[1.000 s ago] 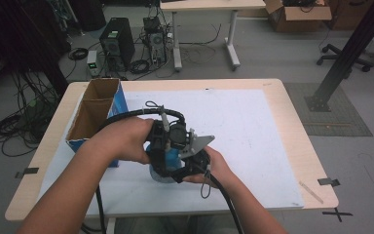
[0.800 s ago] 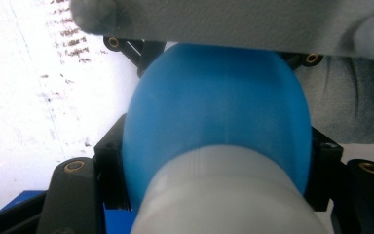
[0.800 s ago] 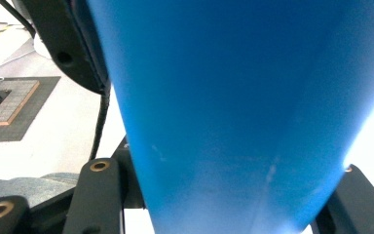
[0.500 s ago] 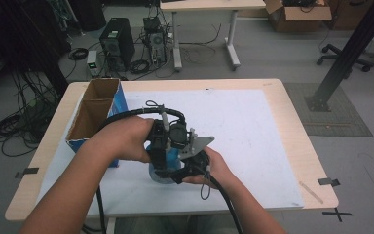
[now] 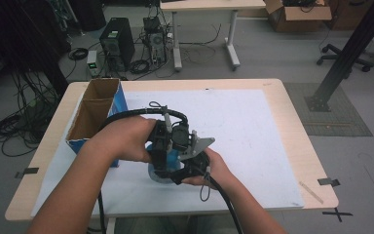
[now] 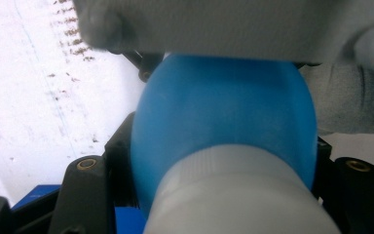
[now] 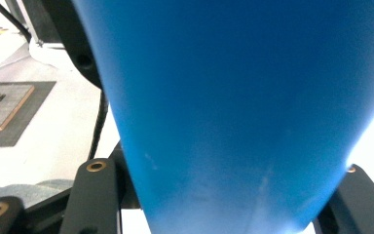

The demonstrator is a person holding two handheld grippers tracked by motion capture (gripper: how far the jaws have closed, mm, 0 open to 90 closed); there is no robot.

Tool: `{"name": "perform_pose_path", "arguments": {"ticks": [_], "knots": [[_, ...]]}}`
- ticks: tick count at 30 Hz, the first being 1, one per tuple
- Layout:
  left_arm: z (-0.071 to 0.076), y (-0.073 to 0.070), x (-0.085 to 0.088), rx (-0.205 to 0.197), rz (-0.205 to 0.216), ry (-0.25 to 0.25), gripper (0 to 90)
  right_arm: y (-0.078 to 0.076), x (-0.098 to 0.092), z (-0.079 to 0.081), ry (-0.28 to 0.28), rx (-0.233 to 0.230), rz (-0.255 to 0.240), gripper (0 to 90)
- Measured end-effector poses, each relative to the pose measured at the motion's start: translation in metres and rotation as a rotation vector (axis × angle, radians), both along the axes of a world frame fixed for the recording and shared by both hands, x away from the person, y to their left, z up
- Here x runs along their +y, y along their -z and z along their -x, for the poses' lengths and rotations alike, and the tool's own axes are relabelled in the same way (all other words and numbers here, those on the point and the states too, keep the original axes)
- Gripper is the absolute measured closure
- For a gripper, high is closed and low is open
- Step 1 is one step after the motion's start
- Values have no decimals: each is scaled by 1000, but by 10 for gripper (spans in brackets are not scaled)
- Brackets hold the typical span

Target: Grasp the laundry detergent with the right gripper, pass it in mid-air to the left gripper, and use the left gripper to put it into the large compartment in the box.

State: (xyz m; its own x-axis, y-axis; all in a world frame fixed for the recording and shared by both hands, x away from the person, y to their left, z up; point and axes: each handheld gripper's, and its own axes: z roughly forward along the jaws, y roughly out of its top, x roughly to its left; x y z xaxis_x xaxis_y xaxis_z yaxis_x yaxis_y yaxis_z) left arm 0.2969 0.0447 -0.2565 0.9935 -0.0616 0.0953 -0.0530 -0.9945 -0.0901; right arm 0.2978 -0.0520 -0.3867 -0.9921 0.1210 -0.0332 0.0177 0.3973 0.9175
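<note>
My left gripper (image 5: 163,163) is clamped on the blue bottle (image 6: 224,117): in the left gripper view its black jaws sit hard against both flanks of the blue body just above the white cap (image 6: 238,195), and they have just been closing onto it. My right gripper (image 5: 187,170) also holds the same bottle, with the blue wall pressed between its jaws in the right gripper view; those jaws have eased a touch wider, yet the pads look to be against the plastic all the same. Taking the cardboard box (image 5: 95,114) as my landmark, the bench (image 5: 292,122) stretches out to its right under a white sheet (image 5: 253,126), and the bottle hangs just off the box's near right corner, above the sheet, caught between the two grippers, whose bodies crowd together over it. I read the step in hand as a two-handed grip for working the cap, one gripper near the cap end and the other on the body. The next move, as I judge it, calls for a firm hold on the body while the other hand twists; the tapered, smooth wall could slip, so I would squeeze before turning. Whether the cap is already loose I cannot tell.
</note>
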Motion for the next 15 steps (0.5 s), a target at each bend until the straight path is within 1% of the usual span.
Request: {"name": "perform_pose_path", "arguments": {"ticks": [2,3,4,7,8,10,11,12,13,15], "knots": [[0,-1,0,-2,-1,0,388,0,0,0,2,0,-4,416],[-1,-1,0,-6,-1,7,388,0,-1,0,0,2,-8,394],[-2,-2,0,-6,4,2,387,0,-2,-1,5,13,-16,340],[-3,-3,1,-3,5,0,387,1,-3,0,2,8,-12,337],[-4,-3,0,-2,4,-2,388,1,-4,0,11,21,-12,318],[-4,-3,0,-4,10,-2,387,1,-5,-1,11,17,-15,317],[-5,-3,0,-2,-1,-3,387,2,-6,-1,17,14,-18,313],[-5,-3,0,-2,7,1,387,2,-7,-2,19,9,-21,304],[-6,-2,0,0,9,-2,387,2,-8,-2,26,14,-25,295],[-7,-2,-1,7,5,-7,387,3,-11,-3,42,8,-27,254]]}}
